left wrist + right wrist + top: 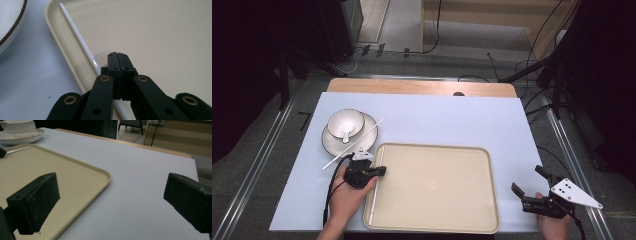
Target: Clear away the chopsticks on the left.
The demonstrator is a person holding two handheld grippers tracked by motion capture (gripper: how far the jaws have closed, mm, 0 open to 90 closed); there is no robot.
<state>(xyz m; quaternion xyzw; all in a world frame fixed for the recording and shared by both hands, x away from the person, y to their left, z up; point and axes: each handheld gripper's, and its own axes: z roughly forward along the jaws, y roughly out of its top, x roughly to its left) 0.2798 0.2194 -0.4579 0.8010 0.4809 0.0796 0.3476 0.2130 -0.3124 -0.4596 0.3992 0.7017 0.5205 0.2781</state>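
Observation:
A beige tray (pixel 432 146) lies at the front middle of the table. A white chopstick (pixel 375 190) rests inside it along the left rim. My left gripper (pixel 382 171) hovers low over that rim with its jaws shut. In the left gripper view the pads meet at the tip of the gripper (pixel 117 56); the chopstick (pixel 77 35) runs past their left side and under the fingers, and I see nothing pinched between them. My right gripper (pixel 527 179) stands open at the front right, off the tray; its jaws (pixel 112 202) are wide apart with nothing between them.
A dark-rimmed plate (pixel 329 140) at the left holds a white bowl (pixel 346 122) with a spoon (pixel 346 132) in it. A second white chopstick (pixel 354 142) lies slanted across the plate's rim. A pale blue mat (pixel 452 115) covers the table.

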